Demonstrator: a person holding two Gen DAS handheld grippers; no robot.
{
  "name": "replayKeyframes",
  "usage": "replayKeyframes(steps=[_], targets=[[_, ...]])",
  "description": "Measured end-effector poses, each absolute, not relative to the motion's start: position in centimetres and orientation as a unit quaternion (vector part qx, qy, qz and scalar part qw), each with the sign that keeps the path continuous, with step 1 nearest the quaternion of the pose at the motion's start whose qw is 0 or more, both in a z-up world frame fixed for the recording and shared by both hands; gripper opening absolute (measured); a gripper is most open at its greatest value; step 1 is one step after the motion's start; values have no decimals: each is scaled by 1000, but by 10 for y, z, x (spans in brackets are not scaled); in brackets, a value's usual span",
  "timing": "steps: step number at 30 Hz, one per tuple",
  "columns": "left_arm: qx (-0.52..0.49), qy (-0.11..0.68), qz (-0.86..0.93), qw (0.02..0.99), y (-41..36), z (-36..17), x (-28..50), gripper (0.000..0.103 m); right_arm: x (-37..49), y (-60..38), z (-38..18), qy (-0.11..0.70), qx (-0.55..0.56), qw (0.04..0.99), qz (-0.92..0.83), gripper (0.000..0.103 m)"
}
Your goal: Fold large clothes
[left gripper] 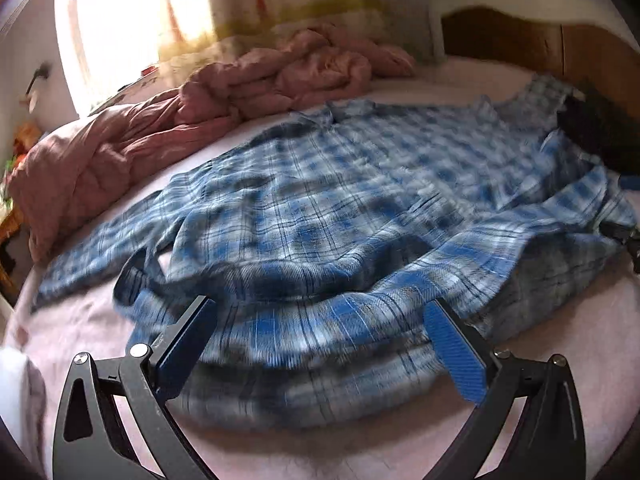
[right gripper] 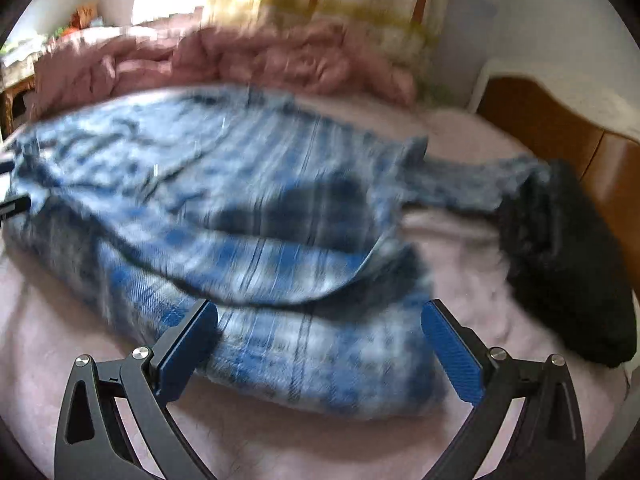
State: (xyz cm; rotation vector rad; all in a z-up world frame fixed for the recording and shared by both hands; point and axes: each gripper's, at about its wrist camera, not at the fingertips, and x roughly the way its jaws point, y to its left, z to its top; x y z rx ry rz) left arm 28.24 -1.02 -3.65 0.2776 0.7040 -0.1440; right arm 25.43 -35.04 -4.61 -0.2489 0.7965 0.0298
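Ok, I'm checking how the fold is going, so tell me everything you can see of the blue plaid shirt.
The blue plaid shirt is a soft, flannel-looking garment in blue, white and dark checks. It lies spread on the pink bed sheet, collar toward the far side, one sleeve stretched left. Its near hem is doubled over in a puffy roll. Its far right sleeve reaches a dark garment. Both the left gripper and right gripper stand open around the rolled hem.

Bare bed sheet (left gripper: 80,320) lies open lower left; the pink quilt (left gripper: 120,148) blocks upper left, a black garment (right gripper: 568,264) the right.
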Motion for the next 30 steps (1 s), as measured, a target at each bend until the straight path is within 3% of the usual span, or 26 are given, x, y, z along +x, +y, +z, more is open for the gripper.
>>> replayKeyframes(steps=[5, 8, 12, 16, 19, 24, 30], targets=[[153, 354, -22, 922, -8, -41, 340, 102, 295, -346, -63, 435, -150, 887, -28, 103], [103, 308, 24, 945, 17, -12, 359, 102, 327, -354, -45, 405, -111, 905, -67, 102], [19, 266, -22, 964, 48, 24, 338, 102, 352, -381, -11, 378, 10, 922, -84, 102], [92, 239, -37, 966, 38, 18, 292, 102, 355, -396, -8, 390, 69, 917, -54, 102], [154, 250, -59, 954, 21, -10, 261, 102, 341, -398, -13, 387, 37, 918, -79, 102], [126, 305, -101, 939, -2, -35, 248, 103, 275, -398, -12, 329, -13, 941, -77, 102], [112, 360, -135, 916, -23, -47, 276, 102, 252, -395, -17, 333, -34, 939, -80, 102]])
